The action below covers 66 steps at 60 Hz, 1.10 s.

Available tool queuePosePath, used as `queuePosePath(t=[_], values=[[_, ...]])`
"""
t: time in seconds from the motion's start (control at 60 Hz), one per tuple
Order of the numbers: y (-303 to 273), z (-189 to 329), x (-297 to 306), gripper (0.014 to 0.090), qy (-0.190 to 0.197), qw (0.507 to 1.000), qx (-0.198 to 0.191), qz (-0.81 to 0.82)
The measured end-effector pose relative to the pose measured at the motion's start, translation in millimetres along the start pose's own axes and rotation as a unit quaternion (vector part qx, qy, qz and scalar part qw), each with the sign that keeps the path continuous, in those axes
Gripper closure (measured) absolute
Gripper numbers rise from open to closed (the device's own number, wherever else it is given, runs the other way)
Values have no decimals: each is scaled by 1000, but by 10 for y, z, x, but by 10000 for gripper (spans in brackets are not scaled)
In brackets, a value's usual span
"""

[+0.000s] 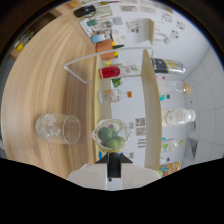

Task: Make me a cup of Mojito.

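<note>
clear glass is most of what matters here: a tumbler (59,128) holding ice cubes rests on the wooden counter (40,85), off to one side of the gripper (114,172), and a small glass bowl of limes (112,136) sits just ahead of the gripper's tip. beyond the bowl a wooden shelf (148,90) carries bottles, among them a red-labelled bottle (110,72) and a clear bottle (106,96). whether the fingers are open or closed cannot be told; only a dark central part shows, reaching toward the bowl.

the step in hand looks like fetching lime for the iced tumbler. to do it well, the person should come in level over the bowl's rim, centre one lime between the fingers rather than catching two, and close gently, since round fruit may roll and the thin bowl could tip. lifting straight up before swinging toward the tumbler would keep the bowl undisturbed.
</note>
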Motion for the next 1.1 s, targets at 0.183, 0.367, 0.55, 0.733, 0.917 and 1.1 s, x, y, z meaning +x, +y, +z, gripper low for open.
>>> queuePosePath(t=[0.183,0.367,0.55,0.733,0.917,1.1], values=[[157,-215,474,893,19,958,-24,284],[655,-400,359,892,-3,832,-62,551],[1295,-384,-521,894,-53,728,-137,670],[1650,-344,-1464,894,-115,675,-203,700],[1755,-316,-1984,894,-151,666,-223,696],[1791,-325,-2160,883,-165,662,-226,695]])
